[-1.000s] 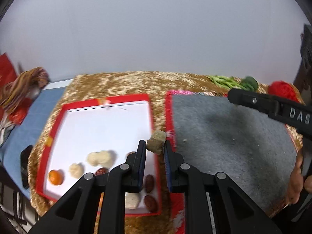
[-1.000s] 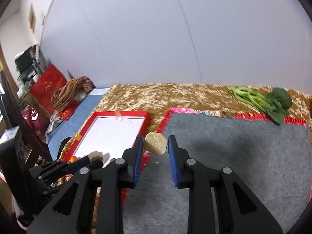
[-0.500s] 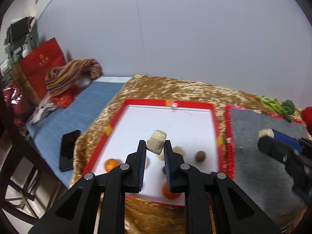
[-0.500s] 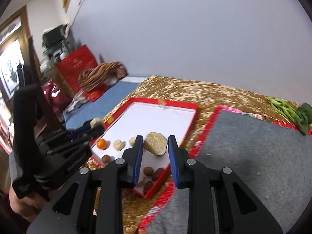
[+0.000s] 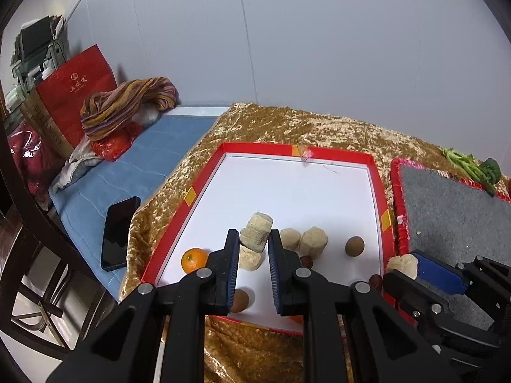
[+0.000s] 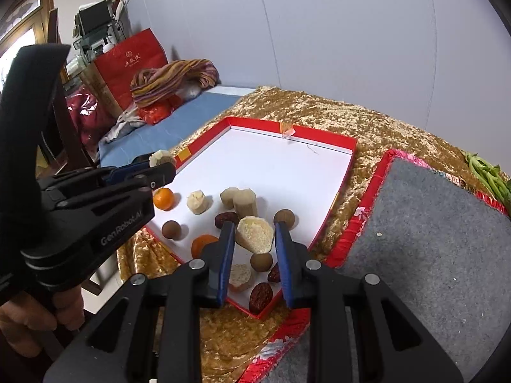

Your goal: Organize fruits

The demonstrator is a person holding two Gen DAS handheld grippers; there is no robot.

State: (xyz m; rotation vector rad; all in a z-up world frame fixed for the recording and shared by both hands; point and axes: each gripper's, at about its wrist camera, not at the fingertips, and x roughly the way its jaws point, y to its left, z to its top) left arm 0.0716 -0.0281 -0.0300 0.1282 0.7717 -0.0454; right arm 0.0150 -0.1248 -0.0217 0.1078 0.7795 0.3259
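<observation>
Both tongs are closed on pale fruit chunks above the red tray (image 5: pixel 377 172). The left gripper (image 5: pixel 254 249) pinches one chunk (image 5: pixel 255 233) at centre frame; the right gripper (image 6: pixel 254 239) clamps another chunk (image 6: pixel 255 234) lower centre, probably to drop them beside similar pieces.

Soft even indoor light, both views sharp at centre, brighter daylight at the upper left of the right wrist view, short soft shadows under fruit in the red-rimmed white cardboard tray (image 5: pixel 377 172), strong fisheye bending and dark corner vignetting
</observation>
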